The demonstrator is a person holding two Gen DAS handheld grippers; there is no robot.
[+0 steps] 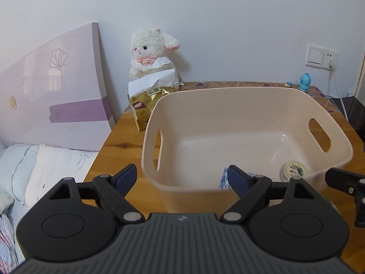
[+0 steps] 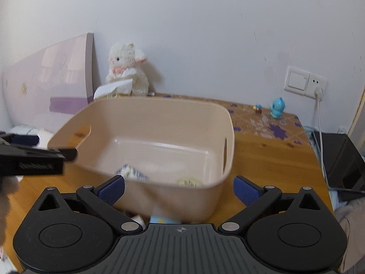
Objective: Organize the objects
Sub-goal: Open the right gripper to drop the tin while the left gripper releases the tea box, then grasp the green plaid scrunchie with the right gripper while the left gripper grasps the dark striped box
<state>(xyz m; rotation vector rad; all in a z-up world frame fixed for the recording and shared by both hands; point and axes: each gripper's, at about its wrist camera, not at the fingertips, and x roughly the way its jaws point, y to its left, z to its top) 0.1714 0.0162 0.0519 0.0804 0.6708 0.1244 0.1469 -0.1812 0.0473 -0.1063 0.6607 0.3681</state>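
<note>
We see a pale peach plastic basket (image 1: pixel 248 105), plain all over, on an orange-brown knotty pine bench (image 1: pixel 123 137) whose far strip wears a tan cloth with purple flowers (image 2: pixel 278 130). Inside the basket lie a round tin with a cream and green printed lid (image 1: pixel 295 170) and a blue-and-white patterned packet (image 2: pixel 131 172) — both blurred. Behind stand a fluffy white plush lamb with pink ears and bow (image 1: pixel 150 52), a gold foil tissue pack with white paper (image 1: pixel 148 105) and a small turquoise figurine (image 2: pixel 277 108). The glossy lilac headboard (image 1: pixel 57 96) carries a darker purple band and a white shell outline. Each black tool has dark blue pads (image 2: pixel 110 188) — the left tool's (image 1: pixel 127 178) look navy.
</note>
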